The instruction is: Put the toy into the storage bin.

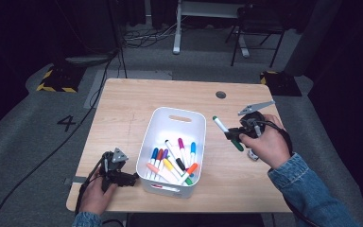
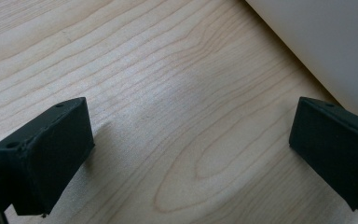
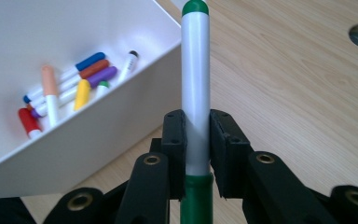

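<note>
At three o'clock of the white bin (image 1: 157,124), right gripper (image 1: 233,134) is clamping green marker (image 1: 226,131) mid-barrel; advisable: carrying over the rim, lowering flat among markers (image 1: 175,163). Left gripper (image 1: 133,177): resting unclenched.

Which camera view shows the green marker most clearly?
The right gripper view: the green marker stands large between the right claw pads, clamped at its white barrel. The high view shows it small in that claw, beside the white bin.

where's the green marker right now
In the high view the green marker is clamped in the right gripper, above the table right of the white bin.
</note>
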The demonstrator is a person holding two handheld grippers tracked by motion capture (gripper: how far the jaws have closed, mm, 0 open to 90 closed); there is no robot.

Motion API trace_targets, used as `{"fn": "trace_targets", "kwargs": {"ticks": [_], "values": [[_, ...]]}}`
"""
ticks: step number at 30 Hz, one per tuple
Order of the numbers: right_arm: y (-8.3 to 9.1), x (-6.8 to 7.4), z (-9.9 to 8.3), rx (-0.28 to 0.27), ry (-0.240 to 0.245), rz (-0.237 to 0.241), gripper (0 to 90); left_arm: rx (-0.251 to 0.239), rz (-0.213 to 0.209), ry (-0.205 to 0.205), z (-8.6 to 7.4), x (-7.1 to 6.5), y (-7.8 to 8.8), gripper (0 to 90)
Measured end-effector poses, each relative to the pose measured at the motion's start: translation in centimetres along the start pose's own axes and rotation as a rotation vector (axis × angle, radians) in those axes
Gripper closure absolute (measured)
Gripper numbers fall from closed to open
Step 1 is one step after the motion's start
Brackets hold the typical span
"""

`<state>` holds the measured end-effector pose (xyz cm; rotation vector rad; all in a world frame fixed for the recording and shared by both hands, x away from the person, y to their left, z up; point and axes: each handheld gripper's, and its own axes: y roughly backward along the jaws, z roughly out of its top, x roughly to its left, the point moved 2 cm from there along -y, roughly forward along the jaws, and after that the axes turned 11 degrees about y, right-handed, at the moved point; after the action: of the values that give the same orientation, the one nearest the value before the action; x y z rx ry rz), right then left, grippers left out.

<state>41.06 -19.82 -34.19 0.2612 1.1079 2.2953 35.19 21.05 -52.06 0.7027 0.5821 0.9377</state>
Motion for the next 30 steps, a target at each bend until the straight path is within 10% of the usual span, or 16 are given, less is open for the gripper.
{"fn": "trace_targets", "kwargs": {"ticks": [30], "values": [[-3.0, 7.8, 7.4, -0.039, 0.176, 0.170, 77.0, 0.007, -0.020, -0.020, 0.4, -0.1, -0.3, 0.0]]}}
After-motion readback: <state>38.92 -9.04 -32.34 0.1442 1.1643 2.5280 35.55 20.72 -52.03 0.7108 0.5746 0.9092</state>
